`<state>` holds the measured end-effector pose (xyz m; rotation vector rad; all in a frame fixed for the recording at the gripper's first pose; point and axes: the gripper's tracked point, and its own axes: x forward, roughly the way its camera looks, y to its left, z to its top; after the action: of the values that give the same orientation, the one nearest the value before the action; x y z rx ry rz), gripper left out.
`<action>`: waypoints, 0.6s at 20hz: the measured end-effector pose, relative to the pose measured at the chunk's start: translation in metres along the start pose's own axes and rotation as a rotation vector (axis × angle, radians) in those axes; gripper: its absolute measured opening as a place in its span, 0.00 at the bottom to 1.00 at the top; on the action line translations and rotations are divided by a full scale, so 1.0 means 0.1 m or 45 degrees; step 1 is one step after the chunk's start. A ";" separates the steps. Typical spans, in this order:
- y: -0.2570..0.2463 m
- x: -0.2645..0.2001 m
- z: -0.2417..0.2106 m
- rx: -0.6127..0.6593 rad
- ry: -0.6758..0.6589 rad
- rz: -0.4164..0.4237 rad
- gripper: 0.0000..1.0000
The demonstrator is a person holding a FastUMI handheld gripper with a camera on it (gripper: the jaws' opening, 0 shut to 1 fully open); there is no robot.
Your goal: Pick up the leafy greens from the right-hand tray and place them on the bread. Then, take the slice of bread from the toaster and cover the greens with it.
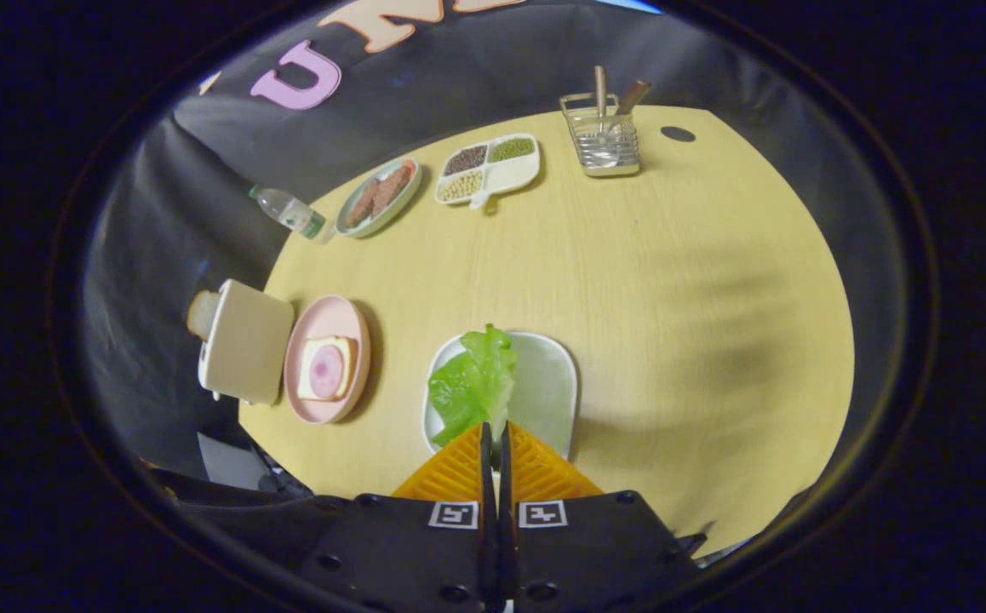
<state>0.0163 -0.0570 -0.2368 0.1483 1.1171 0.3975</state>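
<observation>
Tool (494, 436) clamped on lettuce (474, 383) above tray (548, 387), leaf base hidden

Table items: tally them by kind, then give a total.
Plates and trays: 4 (pink plate, white tray, green plate, divided dish)
Toaster: 1
Water bottle: 1
Wire utensil holder: 1
Lettuce: 1
Total: 8
Gripper: jaws nearly together, lettuce edge between them.

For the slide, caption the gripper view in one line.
Gripper shut on the leafy greens above the tray; bread on the pink plate waits beside the toaster.
</observation>
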 end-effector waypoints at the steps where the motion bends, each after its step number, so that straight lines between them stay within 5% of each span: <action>1: 0.06 -0.05 0.01 0.021 -0.013 0.019 0.03; 12: 0.94 -0.54 0.23 0.226 -0.148 0.222 0.03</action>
<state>-0.0051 0.0114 -0.1519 0.4218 1.0273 0.4389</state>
